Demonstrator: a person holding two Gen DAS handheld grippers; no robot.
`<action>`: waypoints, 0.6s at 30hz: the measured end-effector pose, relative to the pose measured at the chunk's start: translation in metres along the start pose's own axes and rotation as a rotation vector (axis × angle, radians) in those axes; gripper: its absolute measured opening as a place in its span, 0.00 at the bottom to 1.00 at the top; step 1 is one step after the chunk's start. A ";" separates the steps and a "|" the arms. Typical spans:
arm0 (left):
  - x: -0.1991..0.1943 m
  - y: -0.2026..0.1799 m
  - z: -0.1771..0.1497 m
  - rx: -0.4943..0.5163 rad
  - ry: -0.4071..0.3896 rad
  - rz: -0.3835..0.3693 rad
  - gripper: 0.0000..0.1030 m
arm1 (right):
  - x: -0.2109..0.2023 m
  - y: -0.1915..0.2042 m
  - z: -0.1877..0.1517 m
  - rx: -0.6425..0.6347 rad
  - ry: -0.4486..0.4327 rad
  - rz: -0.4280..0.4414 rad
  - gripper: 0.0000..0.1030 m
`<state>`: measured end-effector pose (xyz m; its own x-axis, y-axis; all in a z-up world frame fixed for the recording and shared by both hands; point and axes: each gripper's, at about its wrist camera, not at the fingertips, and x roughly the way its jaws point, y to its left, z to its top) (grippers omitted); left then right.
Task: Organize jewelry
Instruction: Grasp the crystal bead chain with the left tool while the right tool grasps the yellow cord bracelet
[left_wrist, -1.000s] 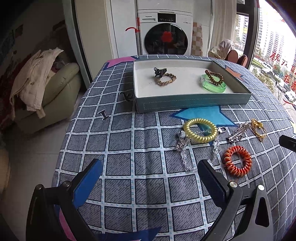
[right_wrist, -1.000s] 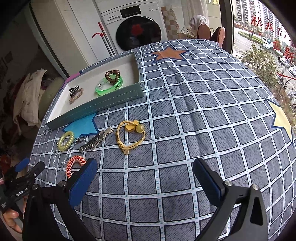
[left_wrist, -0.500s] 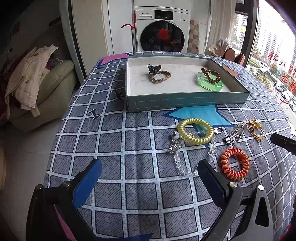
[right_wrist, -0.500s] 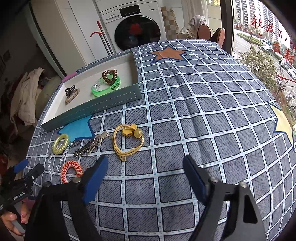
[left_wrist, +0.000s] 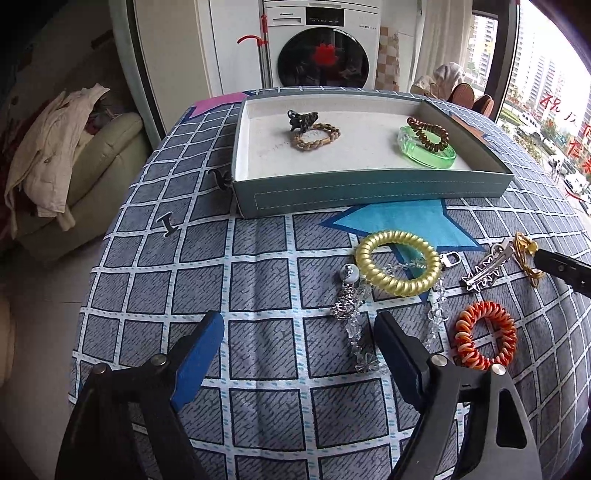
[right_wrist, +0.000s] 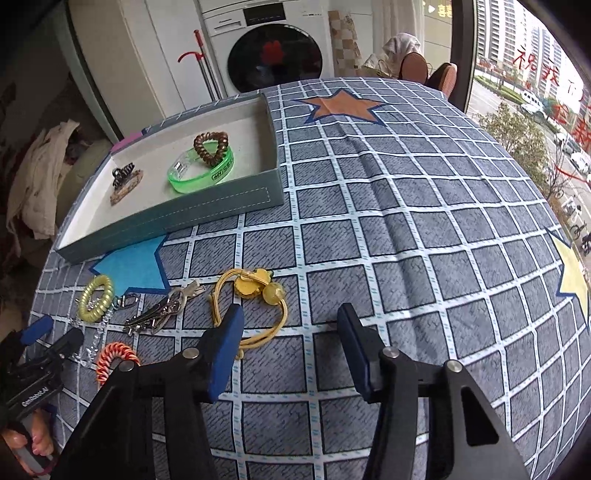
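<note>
My left tongs (left_wrist: 295, 332) were open wide and held nothing. They hung just over the checked cloth (left_wrist: 258, 288). A clear bead chain (left_wrist: 351, 317) lay right by the tip of one blue finger (left_wrist: 391, 343). Just past it sat the yellow coil ring (left_wrist: 399, 262), lying on part of the chain. The orange coil ring (left_wrist: 484, 339) was near, off to the right side. My right tongs (right_wrist: 290, 332) were open too, not as wide, and they held nothing. The yellow hair tie (right_wrist: 255, 306) lay on the cloth right by their left finger, and I could not tell if they touched. Next to the tie was a silver clip (right_wrist: 162, 310). Farther back stood the blue-gray tray (left_wrist: 369, 192). In it were a green bangle (left_wrist: 428, 151) with a brown coil ring (left_wrist: 428, 131) lying on it, a brown braided band (left_wrist: 316, 136), and a dark claw clip (left_wrist: 301, 120) touching that band. Behind the table was a washing machine (left_wrist: 321, 48).
</note>
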<state>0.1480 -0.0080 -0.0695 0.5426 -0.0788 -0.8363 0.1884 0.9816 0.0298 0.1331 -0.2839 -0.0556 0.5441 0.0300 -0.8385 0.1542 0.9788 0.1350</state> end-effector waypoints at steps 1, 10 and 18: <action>0.000 -0.001 0.000 0.005 -0.003 -0.003 0.92 | 0.002 0.004 0.000 -0.027 -0.002 -0.016 0.54; -0.007 -0.021 -0.001 0.089 -0.021 -0.078 0.47 | 0.005 0.023 -0.002 -0.138 -0.012 -0.045 0.21; -0.017 -0.016 -0.004 0.081 -0.018 -0.182 0.24 | -0.001 0.018 -0.005 -0.097 -0.021 -0.037 0.03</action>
<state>0.1320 -0.0217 -0.0582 0.5081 -0.2580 -0.8217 0.3497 0.9337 -0.0769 0.1314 -0.2651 -0.0550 0.5569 -0.0101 -0.8305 0.0948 0.9942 0.0514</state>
